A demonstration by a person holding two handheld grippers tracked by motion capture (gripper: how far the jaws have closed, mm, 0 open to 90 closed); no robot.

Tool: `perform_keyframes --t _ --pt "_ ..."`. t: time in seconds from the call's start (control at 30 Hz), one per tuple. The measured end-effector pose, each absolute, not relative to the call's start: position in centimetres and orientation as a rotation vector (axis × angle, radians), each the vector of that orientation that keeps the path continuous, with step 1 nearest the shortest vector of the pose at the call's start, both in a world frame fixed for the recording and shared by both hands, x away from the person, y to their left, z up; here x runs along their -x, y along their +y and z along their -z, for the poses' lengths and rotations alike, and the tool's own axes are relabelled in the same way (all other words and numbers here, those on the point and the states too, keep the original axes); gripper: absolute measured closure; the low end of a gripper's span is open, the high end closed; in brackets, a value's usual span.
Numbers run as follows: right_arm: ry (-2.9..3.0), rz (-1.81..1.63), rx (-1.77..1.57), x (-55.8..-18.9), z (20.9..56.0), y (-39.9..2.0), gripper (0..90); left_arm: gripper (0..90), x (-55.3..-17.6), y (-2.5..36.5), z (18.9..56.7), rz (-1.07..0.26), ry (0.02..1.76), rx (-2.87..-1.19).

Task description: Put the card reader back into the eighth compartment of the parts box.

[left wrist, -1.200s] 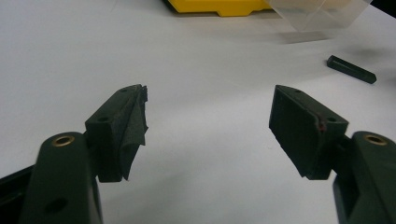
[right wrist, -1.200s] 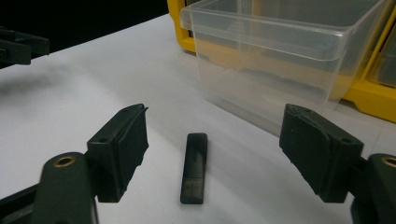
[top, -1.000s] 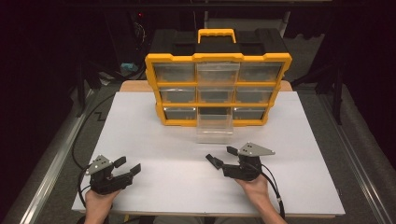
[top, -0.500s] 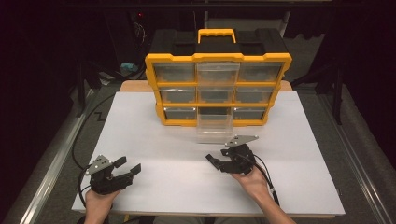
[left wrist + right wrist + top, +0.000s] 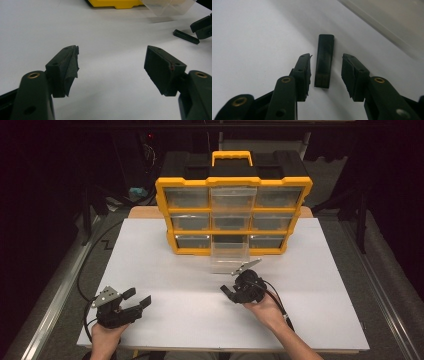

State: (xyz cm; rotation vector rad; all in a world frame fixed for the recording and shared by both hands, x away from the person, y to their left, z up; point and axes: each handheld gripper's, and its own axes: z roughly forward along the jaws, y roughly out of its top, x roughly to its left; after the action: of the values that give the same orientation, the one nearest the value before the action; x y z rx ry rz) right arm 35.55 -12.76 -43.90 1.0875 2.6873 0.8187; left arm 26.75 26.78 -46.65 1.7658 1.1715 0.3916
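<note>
While the right gripper [image 5: 325, 72] hangs low over the white table [image 5: 165, 270], its jaws have just been closing and now stand either side of a small black bar [image 5: 324, 61] that lies flat on the tabletop just in front of the pulled-out clear drawer [image 5: 229, 251]. There's a sliver of daylight on both sides, so the pads aren't pressing it yet; nothing is gripped.

The bar looks like hard plastic, stiff and light. I'd guess it won't flex, though its smooth faces could let it twist out of a skewed pinch. The sensible hold is across its two long sides, near the middle (exactly how the jaws are lined up now), so it comes off the table level.

Over on the other side the left gripper [image 5: 131, 301] rests near the table's front edge, jaws spread wide, holding nothing, well apart from the bar.

Behind, the yellow-and-black organiser case [image 5: 232, 212] stands upright with its clear drawers. The bottom middle drawer is drawn out toward the person and looks empty from here; what's in the closed drawers I can't make out through the fronts.
</note>
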Motion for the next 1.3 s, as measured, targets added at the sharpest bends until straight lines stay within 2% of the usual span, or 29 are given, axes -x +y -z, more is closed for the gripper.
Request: perform_keyframes --t 0.2,0.63,0.73,1.3 --pt "2.710 -0.785 -1.095 -35.9 44.1 -12.5 60.4 28.3 -26.8 26.8 46.6 -0.391 1.171 -1.766" --pt "2.705 -0.727 -1.074 -35.9 44.6 -11.8 68.5 28.3 -26.7 26.8 46.6 -0.393 1.169 -1.767" --pt "2.704 -0.709 -1.041 -35.7 44.6 -11.7 73.4 28.3 -26.7 26.8 46.6 -0.394 1.170 -1.768" --pt "2.701 -0.750 -0.981 -35.2 43.9 -12.1 74.0 28.3 -26.7 26.8 46.6 -0.393 1.171 -1.770"
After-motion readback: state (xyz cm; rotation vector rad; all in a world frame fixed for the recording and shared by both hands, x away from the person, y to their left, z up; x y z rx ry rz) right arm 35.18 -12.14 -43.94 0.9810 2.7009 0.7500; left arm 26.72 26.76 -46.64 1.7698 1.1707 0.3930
